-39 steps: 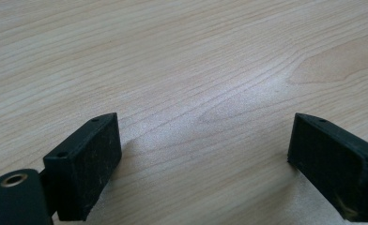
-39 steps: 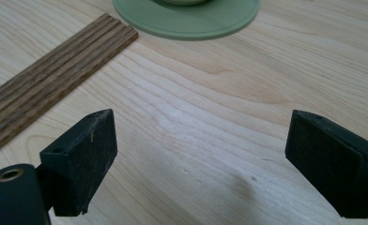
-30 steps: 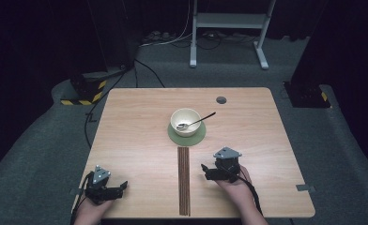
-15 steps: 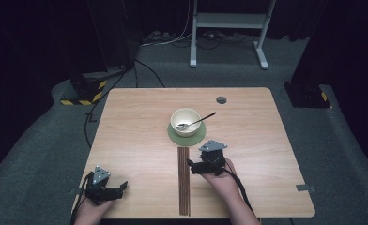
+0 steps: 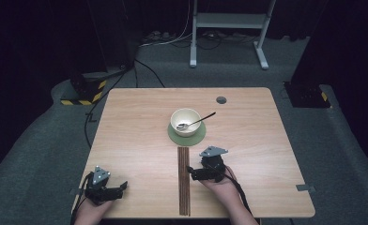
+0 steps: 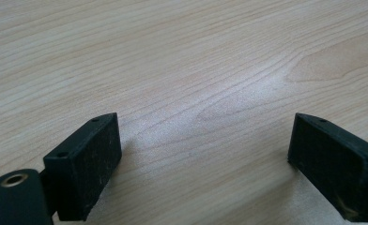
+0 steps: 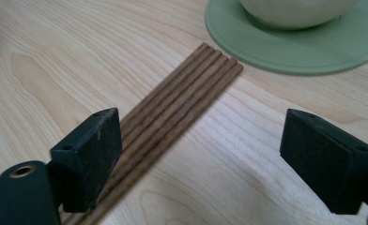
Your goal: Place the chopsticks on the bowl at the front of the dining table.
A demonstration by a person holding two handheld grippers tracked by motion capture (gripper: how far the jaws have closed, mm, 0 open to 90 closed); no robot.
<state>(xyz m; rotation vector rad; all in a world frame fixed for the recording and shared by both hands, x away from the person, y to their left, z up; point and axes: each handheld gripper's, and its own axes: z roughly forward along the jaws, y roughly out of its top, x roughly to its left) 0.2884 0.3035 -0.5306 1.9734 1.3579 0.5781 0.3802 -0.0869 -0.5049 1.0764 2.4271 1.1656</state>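
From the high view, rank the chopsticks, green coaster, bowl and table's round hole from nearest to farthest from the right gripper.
1. Chopsticks: just left of the right gripper.
2. Green coaster: ahead, beyond the chopsticks' far tips.
3. Bowl: sitting on the coaster, slightly farther.
4. Round hole: near the table's far edge.

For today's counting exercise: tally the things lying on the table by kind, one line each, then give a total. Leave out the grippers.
Bowl: 1
Spoon: 1
Green coaster: 1
Brown chopsticks: 5, as far as the right gripper view shows
Total: 8
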